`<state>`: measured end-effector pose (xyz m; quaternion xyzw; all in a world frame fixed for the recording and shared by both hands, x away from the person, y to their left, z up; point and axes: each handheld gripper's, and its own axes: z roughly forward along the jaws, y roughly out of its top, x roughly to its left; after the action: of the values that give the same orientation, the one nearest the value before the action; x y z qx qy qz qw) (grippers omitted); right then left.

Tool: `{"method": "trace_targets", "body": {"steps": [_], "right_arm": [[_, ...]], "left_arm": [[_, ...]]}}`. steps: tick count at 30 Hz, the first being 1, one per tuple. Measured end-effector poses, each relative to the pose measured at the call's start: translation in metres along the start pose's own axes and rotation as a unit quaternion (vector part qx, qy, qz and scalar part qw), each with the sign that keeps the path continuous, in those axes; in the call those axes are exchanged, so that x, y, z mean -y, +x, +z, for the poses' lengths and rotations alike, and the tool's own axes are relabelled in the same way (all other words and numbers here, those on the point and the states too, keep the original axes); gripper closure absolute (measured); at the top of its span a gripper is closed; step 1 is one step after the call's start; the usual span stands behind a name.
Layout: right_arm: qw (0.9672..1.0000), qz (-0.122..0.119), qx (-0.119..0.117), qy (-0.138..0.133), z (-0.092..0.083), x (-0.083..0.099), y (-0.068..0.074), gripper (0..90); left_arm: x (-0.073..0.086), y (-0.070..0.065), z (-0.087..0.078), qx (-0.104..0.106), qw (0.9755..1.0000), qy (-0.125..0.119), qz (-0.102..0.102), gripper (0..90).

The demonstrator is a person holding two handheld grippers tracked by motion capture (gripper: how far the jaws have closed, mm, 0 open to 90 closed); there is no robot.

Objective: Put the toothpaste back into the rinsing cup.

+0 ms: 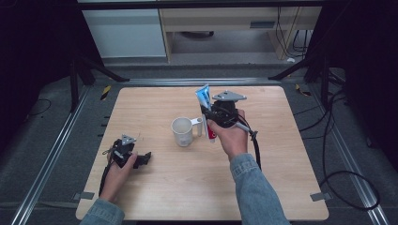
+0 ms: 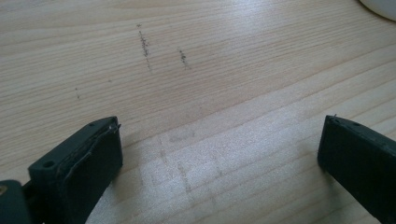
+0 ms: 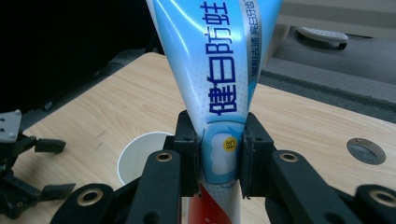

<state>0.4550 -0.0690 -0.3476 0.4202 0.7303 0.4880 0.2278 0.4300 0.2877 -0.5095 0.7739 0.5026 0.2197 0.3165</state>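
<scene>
Two grippers work our wooden table (image 1: 155, 101). At left, our left gripper (image 1: 144, 158) rests low on the bare wood, its jaws spread wide with nothing between them. Near the middle stands a white mug (image 1: 182, 131). Just right of it, our right gripper (image 3: 219, 156) clamps a blue-and-white toothpaste tube (image 3: 219, 60), holding it upright beside the mug's handle, cap end down.

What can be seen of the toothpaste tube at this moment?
The toothpaste tube is a soft, glossy plastic tube, light blue and white with blue Chinese lettering, turning red toward its lower end. It stands roughly upright, flat crimped end up, above the table just beside the white mug. The right tongs are shut on its lower body, one pad on each side. Its cap end is hidden.
</scene>
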Motion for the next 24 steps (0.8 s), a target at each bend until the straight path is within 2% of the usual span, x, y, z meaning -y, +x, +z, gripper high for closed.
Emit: {"method": "trace_targets", "body": {"steps": [11,13,24], "right_arm": [[0.9995,0.014,0.009,-0.029,0.002,-0.011,0.005,72.7],[0.9995,0.009,0.008,-0.03,0.003,-0.012,0.007,72.8],[0.999,0.009,0.008,-0.043,0.008,-0.015,0.015,72.8]], "left_arm": [[0.0,0.0,0.0,0.0,1.0,0.0,0.001,0.0],[0.0,0.0,0.0,0.0,1.0,0.0,0.001,0.0],[0.0,0.0,0.0,0.0,1.0,0.0,0.001,0.0]]}}
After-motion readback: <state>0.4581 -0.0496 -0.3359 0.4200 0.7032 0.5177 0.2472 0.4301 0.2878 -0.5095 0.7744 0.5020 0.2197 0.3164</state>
